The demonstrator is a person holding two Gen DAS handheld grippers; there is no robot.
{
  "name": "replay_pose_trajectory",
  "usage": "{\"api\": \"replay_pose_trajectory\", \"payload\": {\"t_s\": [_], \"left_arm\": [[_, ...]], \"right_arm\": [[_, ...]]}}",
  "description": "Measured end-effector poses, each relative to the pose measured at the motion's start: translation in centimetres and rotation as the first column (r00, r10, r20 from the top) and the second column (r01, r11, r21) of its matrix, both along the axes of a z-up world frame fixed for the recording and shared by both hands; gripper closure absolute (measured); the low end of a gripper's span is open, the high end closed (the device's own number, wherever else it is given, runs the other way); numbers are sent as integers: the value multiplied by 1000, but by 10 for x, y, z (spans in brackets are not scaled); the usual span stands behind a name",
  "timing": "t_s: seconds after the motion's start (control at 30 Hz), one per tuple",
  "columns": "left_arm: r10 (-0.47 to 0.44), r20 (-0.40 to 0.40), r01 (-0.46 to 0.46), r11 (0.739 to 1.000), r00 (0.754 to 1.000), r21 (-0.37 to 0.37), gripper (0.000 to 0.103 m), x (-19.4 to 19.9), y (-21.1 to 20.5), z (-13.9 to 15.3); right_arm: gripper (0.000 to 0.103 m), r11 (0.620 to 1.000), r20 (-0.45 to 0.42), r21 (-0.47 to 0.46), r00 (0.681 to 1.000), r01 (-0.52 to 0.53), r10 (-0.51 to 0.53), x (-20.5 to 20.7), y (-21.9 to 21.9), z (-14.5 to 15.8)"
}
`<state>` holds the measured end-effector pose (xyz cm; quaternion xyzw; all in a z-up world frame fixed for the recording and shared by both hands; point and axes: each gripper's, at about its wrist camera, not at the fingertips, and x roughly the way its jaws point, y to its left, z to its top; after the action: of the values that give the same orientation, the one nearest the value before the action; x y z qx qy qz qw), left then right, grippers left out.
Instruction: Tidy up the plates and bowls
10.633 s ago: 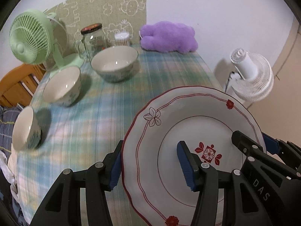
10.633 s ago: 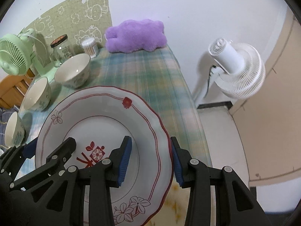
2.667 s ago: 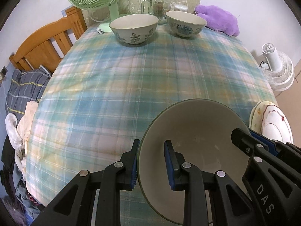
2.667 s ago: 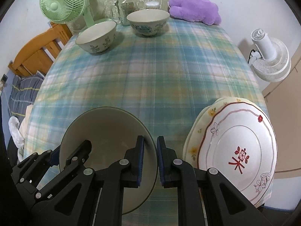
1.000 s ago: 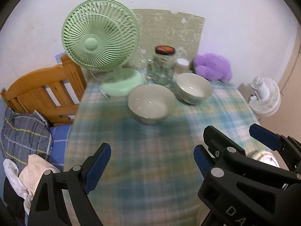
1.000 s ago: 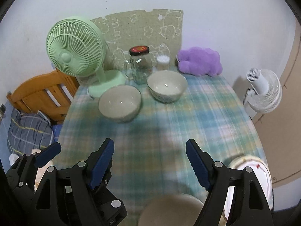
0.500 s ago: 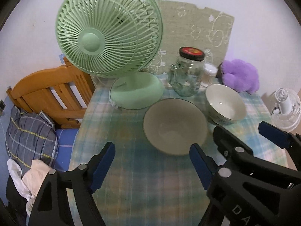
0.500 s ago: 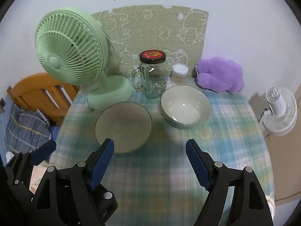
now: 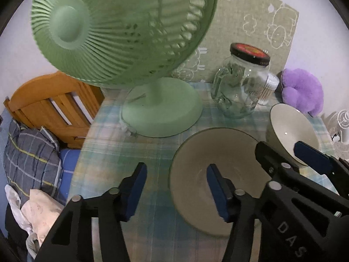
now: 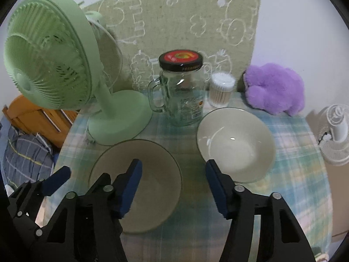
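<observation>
A plain grey-beige bowl [image 9: 237, 157] [image 10: 154, 163] stands on the plaid tablecloth [image 9: 104, 152] in front of the green fan. My left gripper [image 9: 176, 188] straddles its left rim, one finger outside and one over the inside. Its jaws are closing, and the pads are clear of the rim. My right gripper [image 10: 173, 186] straddles the right rim the same way, its jaws also closing with a gap still showing. A second bowl [image 9: 290, 131] [image 10: 235, 144], white inside, sits just to the right of the first.
The green desk fan [image 9: 122, 28] [image 10: 50, 61] stands close behind the bowls on its round base. Beside it stand a lidded glass jar [image 10: 181, 91], a tub of cotton swabs [image 10: 221, 89] and a purple plush [image 10: 274, 87]. Off the table are a wooden frame [image 9: 50, 100] and a white fan [image 10: 336, 131].
Both grippers have come forward and down towards the back of the table. Their jaws have narrowed and now straddle the near bowl's rims.
</observation>
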<state>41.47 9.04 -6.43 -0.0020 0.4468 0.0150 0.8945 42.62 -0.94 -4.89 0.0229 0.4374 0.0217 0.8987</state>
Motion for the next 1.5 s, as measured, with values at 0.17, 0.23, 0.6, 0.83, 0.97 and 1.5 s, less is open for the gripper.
{"api": "replay_pose_trajectory", "payload": {"t_s": [0.17, 0.23, 0.6, 0.83, 0.97, 1.5], "left_arm": [[-4, -32, 4, 1000, 999, -14, 64, 14, -2, -16], [-5, -37, 5, 1000, 999, -18, 66, 18, -2, -20], [-5, -53, 3, 1000, 999, -26, 78, 28, 3, -33], [-6, -66, 4, 1000, 998, -29, 79, 27, 4, -33], [-14, -60, 12, 1000, 998, -29, 79, 21, 2, -27], [-39, -36, 38, 999, 999, -30, 79, -20, 1, 10]], "right_arm": [[58, 1000, -30, 1, 999, -12, 12, 16, 1, -18], [59, 1000, -37, 8, 999, -11, 11, 21, 0, -24], [73, 1000, -66, 31, 998, 3, -1, 38, 1, -40], [74, 1000, -69, 28, 998, 4, -2, 35, 3, -38], [74, 1000, -59, 23, 998, 6, -5, 28, 2, -32], [74, 999, -45, 24, 998, 33, -32, -20, 0, 7]]}}
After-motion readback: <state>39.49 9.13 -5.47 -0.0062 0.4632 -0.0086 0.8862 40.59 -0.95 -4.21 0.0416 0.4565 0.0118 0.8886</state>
